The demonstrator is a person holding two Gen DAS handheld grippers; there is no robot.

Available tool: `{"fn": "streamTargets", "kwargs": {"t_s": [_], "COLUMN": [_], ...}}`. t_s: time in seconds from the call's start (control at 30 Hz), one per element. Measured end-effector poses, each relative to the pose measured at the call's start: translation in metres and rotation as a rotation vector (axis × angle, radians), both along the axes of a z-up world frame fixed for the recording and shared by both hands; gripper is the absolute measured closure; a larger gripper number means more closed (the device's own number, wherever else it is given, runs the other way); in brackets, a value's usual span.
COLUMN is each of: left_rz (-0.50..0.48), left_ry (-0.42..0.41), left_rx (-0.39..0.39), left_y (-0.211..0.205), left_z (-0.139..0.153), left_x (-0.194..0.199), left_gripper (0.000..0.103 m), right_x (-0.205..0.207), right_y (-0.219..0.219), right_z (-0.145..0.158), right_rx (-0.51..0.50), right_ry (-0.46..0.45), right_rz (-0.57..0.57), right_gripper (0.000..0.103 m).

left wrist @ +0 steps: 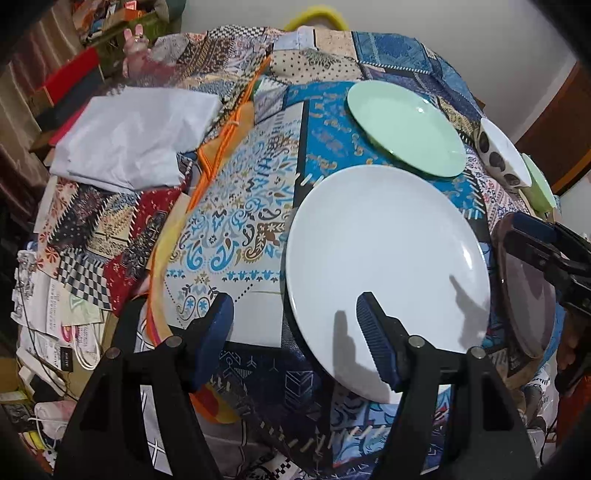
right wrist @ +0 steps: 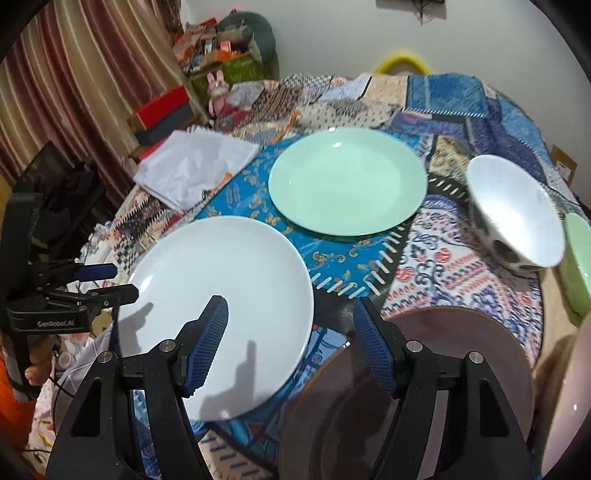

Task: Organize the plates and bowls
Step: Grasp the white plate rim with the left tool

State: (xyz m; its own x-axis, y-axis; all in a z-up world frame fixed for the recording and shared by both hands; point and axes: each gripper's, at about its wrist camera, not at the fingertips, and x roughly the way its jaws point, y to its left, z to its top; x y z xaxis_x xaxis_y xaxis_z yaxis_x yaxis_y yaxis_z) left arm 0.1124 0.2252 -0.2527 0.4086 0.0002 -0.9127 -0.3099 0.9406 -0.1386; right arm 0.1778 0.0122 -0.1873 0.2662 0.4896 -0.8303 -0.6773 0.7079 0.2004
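Across the table spreads a patchwork cloth [right wrist: 461, 266] of blue, red and cream prints, with a crumpled white paper sheet [right wrist: 195, 170] lying on its far left part. Behind the table hang striped brownish curtains [right wrist: 85, 74], a plain pale wall [right wrist: 332, 33] rises at the back, and boxes and clutter [right wrist: 221, 51] pile up in the corner.

4 pieces of crockery and part of a 5th show on the cloth. A white plate [right wrist: 225, 291] lies nearest on the left, empty. A mint-green plate [right wrist: 347, 181] lies beyond it, just apart, also empty. A white bowl with dark spots [right wrist: 517, 218] stands to the right of the green plate, tilted in view by the lens, its inside bare. A green dish [right wrist: 578, 258] sits just beside the bowl at the picture's edge. A brown-rimmed mauve plate [right wrist: 424, 373] lies nearest on the right, empty.

Over the white plate's near rim hangs the left gripper [left wrist: 295, 332], its jaws parted and gripping nothing; its right finger is above the plate and its left finger above the cloth. The right gripper [right wrist: 290, 336] is likewise released and empty, its left finger over the white plate, its right finger over the mauve plate, the gap between the 2 plates below its middle.
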Motion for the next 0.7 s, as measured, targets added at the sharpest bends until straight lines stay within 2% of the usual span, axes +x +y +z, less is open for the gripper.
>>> {"fn": "streamTargets", "kwargs": {"t_s": [0.07,0.2,0.3,0.5,0.7], "left_rz": [-0.006,-0.021,-0.039,-0.066,-0.066], "left_ry": [-0.002,-0.004,-0.003,-0.012,-0.017], "left_rx": [-0.022,-0.062,-0.087,-0.099,-0.108], "left_y": [0.002,0.004,0.002,-0.003,-0.005], "left_z": [-0.004,-0.010,-0.013,-0.014,-0.017], "left_x": [0.000,0.001,0.002,0.002,0.001], "left_gripper": [0.040,0.057,0.066,0.070,0.070], "right_x": [0.002,0.006,0.009,0.008,0.010], "right_y": [0.005,0.010,0.012,0.016,0.019], "right_z": [-0.006,-0.014,-0.019,-0.028,-0.032], "right_rx": [-0.016,-0.041,-0.058,-0.094,-0.105], "right_ry": [0.013,0.049,0.067,0.097,0.108], "right_rz": [0.015,0.039,0.048,0.070,0.081], "right_gripper": [0.042,0.058,0.063,0.070,0.071]}}
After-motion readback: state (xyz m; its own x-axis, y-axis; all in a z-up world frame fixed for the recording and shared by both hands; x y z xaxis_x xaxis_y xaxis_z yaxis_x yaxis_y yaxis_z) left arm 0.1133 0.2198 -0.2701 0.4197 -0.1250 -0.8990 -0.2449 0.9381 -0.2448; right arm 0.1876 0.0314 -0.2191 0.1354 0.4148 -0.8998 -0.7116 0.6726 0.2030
